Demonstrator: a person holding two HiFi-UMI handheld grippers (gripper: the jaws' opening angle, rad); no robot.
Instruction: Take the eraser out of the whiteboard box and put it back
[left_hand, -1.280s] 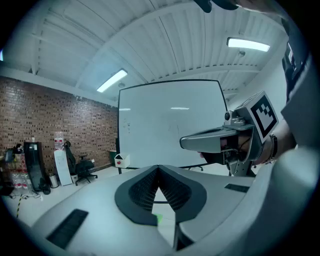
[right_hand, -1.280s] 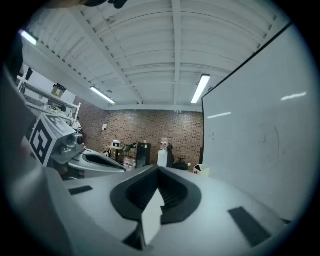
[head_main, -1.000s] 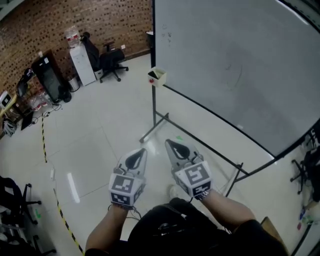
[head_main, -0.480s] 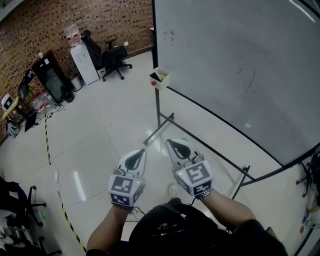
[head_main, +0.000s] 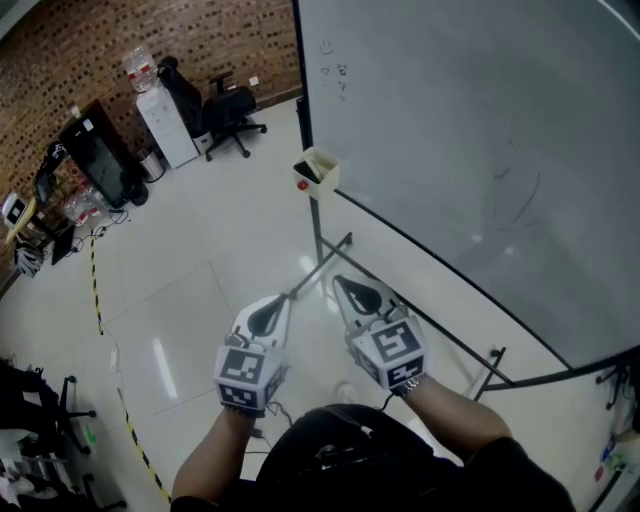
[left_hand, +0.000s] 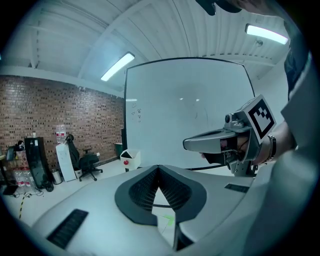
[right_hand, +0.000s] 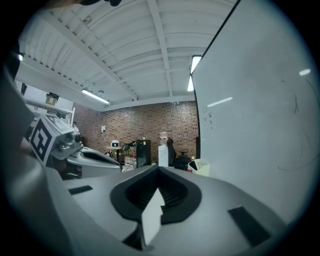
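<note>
The whiteboard box (head_main: 317, 173) is nearer now. My left gripper (head_main: 268, 318) and right gripper (head_main: 356, 297), both closed and empty, are well short of it. I'd best open one before reaching in.

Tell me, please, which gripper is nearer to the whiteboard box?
Right, by a little. The right gripper reaches closer toward the whiteboard box; the left gripper is beside it, slightly further back. Both are well short.

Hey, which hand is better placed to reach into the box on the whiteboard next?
Probably right. Both are shut and empty; the right gripper sits on the whiteboard side, its tip nearer the box than the left gripper.
</note>
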